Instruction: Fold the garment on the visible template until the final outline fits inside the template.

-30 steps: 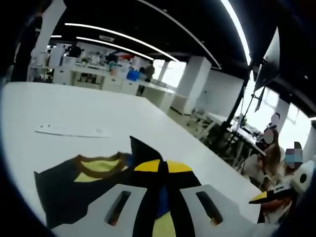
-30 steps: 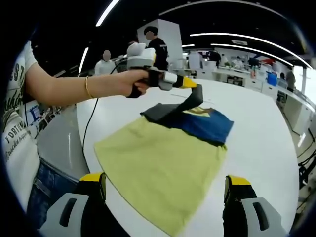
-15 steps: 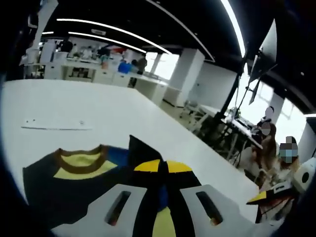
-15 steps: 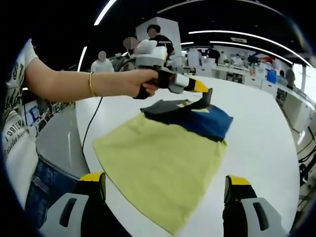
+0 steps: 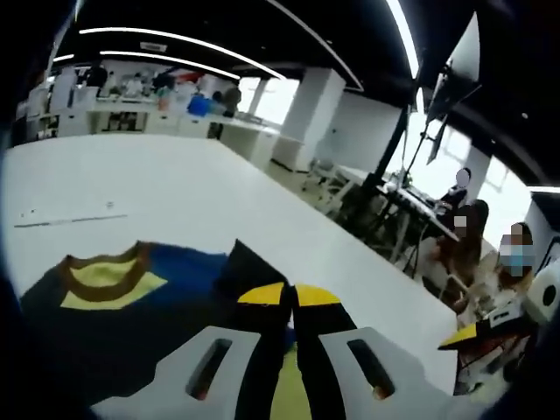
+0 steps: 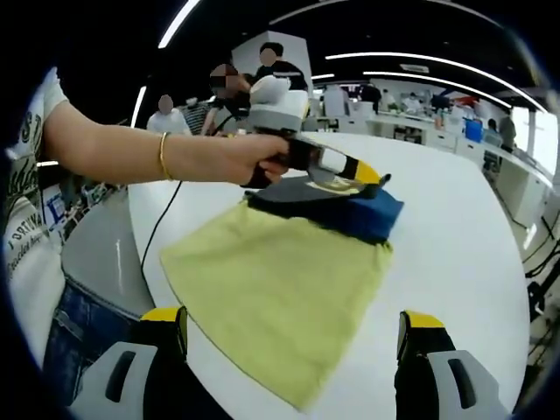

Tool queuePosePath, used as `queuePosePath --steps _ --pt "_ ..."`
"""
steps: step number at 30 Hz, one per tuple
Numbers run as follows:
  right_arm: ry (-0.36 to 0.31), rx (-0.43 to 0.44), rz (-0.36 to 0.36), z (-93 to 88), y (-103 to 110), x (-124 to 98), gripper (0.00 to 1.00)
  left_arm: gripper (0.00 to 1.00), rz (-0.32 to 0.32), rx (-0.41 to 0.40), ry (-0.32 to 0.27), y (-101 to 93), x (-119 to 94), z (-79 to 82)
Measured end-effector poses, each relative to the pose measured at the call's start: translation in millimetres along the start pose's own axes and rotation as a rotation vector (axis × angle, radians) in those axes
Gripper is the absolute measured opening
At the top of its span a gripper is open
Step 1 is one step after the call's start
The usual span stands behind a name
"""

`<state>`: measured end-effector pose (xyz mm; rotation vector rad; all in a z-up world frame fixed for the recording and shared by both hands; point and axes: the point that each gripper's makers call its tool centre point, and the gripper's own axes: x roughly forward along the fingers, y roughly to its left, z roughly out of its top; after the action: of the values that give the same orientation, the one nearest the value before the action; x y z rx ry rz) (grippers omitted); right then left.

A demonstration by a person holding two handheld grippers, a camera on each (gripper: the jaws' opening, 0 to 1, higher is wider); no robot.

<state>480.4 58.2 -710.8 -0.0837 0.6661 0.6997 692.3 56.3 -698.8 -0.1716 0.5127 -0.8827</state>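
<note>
The garment lies on the white table point(image 6: 464, 245). Its yellow body point(image 6: 271, 297) spreads toward me, and a blue part point(image 6: 372, 217) sits at the far end. In the left gripper view its dark upper part with a brown and yellow collar point(image 5: 109, 273) lies flat. My left gripper point(image 5: 290, 294) is shut on a dark fold of the garment. From the right gripper view, the left gripper point(image 6: 372, 175) is held by a hand low over the blue part, with dark cloth trailing under it. My right gripper point(image 6: 293, 319) stands open, jaws wide apart, above the yellow near edge and touching nothing.
A thin white strip point(image 5: 70, 219) lies on the table beyond the collar. The table's rounded edge point(image 6: 144, 262) runs at the left, beside the person's jeans and a black cable point(image 6: 162, 229). Several people stand at desks behind.
The left gripper has carried the dark fold farther across and lower over the blue part, so the fold lies flatter. The right gripper has kept its place and stayed open.
</note>
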Motion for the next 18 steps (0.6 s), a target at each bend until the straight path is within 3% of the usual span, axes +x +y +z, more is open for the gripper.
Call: queuePosePath --steps 8,11,18 --pt "0.0 0.005 -0.007 -1.7 -2 -1 0.99 0.0 0.008 0.058 0.081 1.2 8 -29.9" --pt "0.002 0.005 -0.01 -2.8 -4 -1 0.99 0.0 -0.021 0.082 0.106 -5.1 11 -38.8" --pt "-0.005 0.006 -0.006 -2.1 -3 0 0.99 0.17 -0.085 0.136 0.095 -19.0 5 -41.1"
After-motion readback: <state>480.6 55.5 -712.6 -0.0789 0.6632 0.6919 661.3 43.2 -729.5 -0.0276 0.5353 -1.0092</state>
